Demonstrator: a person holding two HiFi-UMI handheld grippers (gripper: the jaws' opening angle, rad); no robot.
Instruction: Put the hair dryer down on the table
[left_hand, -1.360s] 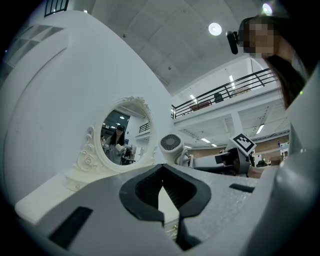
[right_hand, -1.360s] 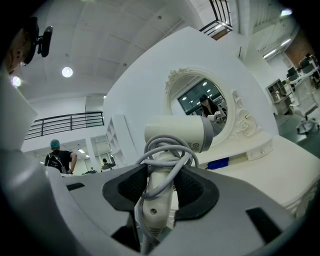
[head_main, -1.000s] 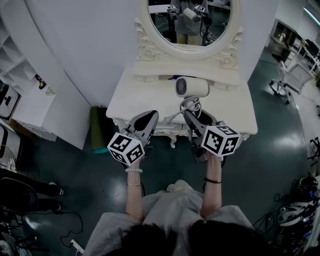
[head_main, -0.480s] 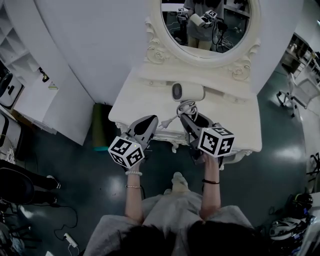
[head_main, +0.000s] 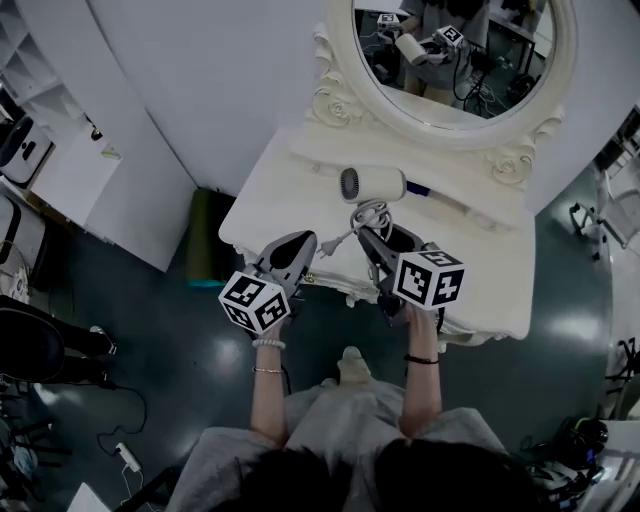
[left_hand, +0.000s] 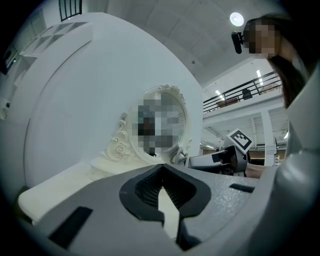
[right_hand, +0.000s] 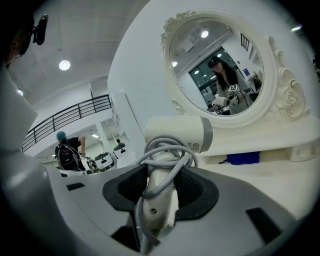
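Observation:
My right gripper (head_main: 385, 240) (right_hand: 160, 175) is shut on the handle of the white hair dryer (head_main: 372, 185) (right_hand: 177, 132), which has its grey cord looped round the handle. The dryer's barrel lies crosswise over the cream dressing table (head_main: 285, 195) (right_hand: 270, 175), in front of the oval mirror (head_main: 460, 50). Whether the dryer touches the tabletop I cannot tell. My left gripper (head_main: 290, 250) (left_hand: 161, 172) hangs at the table's front left edge, beside the right one. Its jaws are shut with nothing between them.
A small blue thing (head_main: 418, 188) (right_hand: 243, 158) lies on the table under the mirror, right of the dryer. A green bin (head_main: 208, 235) stands on the floor left of the table, with white shelves (head_main: 60, 170) beyond. Dark floor lies below the front edge.
Both grippers and the dryer have shifted left along the table, so the dryer is now left of the mirror's middle. The right grip on the handle is unchanged.

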